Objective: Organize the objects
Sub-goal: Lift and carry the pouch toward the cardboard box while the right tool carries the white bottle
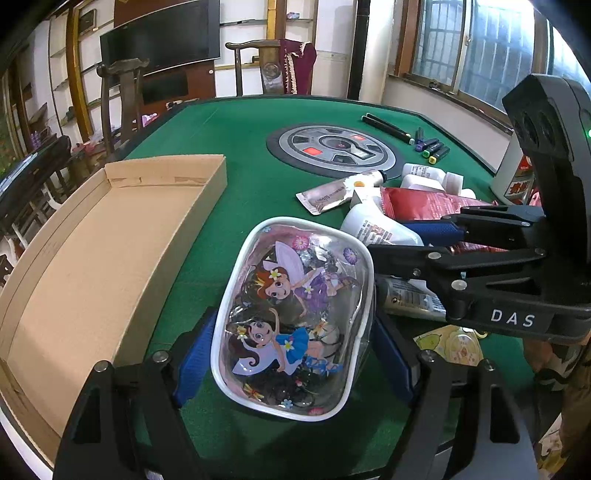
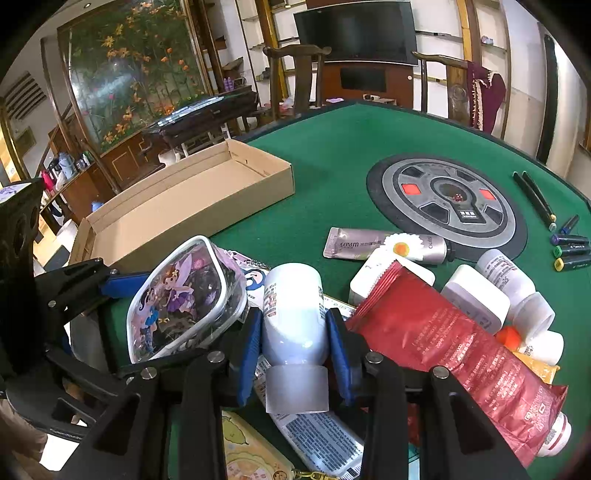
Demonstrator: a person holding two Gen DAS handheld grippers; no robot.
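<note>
Right gripper (image 2: 295,332): fingers clamped on white bottle (image 2: 293,314), beside pouch (image 2: 184,299).
Left gripper (image 1: 291,354): fingers wide, flanking pouch; contact unclear.
Risk: smooth bottle slipping; red packet (image 2: 443,343) dragged along.

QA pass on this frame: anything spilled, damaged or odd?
No spills or damage. Oddity: the box is empty while bottles, tubes and a red packet lie heaped, overlapping, beside the pouch.

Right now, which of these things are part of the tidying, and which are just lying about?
Part of the tidying:
box
fairy pouch
white bottle
red packet
cream tube
markers

Just lying about:
round panel
chairs
TV
</note>
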